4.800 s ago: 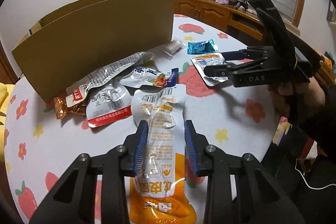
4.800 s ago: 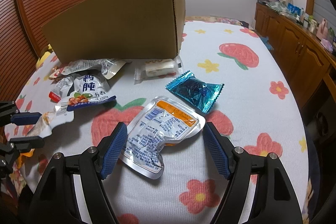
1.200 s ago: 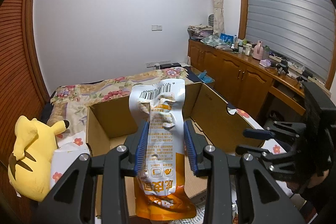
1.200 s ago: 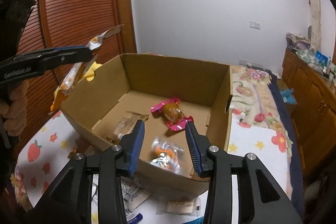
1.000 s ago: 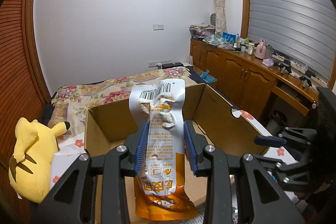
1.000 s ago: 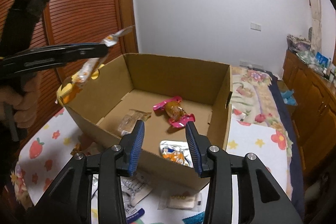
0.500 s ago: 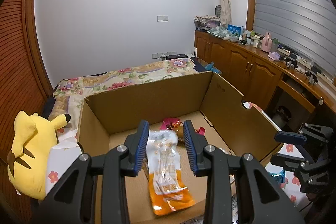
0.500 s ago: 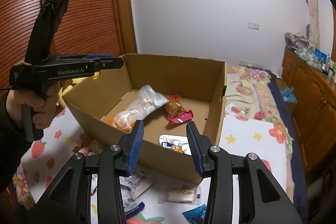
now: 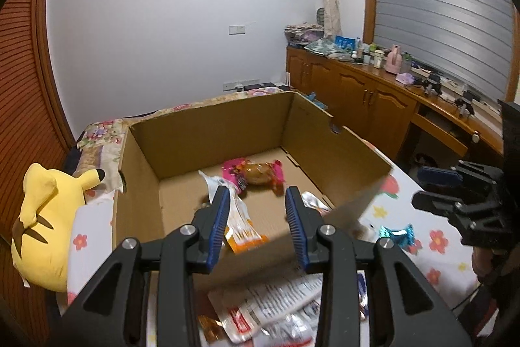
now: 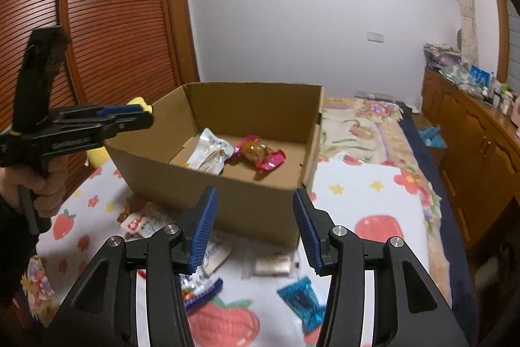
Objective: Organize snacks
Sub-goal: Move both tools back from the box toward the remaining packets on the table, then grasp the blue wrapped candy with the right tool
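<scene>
An open cardboard box (image 9: 208, 135) (image 10: 247, 106) stands on the strawberry-print table. Inside lie the orange-and-white pouch (image 9: 242, 231) (image 10: 209, 152), a pink-wrapped pastry (image 9: 256, 173) (image 10: 260, 153) and a silver packet (image 9: 312, 200). My left gripper (image 9: 256, 223) is open and empty above the box's near wall; it also shows in the right wrist view (image 10: 143, 117). My right gripper (image 10: 253, 228) is open and empty in front of the box; it also shows in the left wrist view (image 9: 432, 191).
Loose snacks lie on the table in front of the box: a blue candy (image 10: 302, 298) (image 9: 395, 234), a small white packet (image 10: 271, 265), and several printed pouches (image 10: 146, 221) (image 9: 276, 308). A yellow plush toy (image 9: 45, 217) sits left of the box. Wooden cabinets (image 9: 373, 106) line the right wall.
The left gripper opened and dropped the orange-and-white pouch into the box. The right gripper dropped the silver packet in just before. Both grippers are now pulling back and lower toward the table.
</scene>
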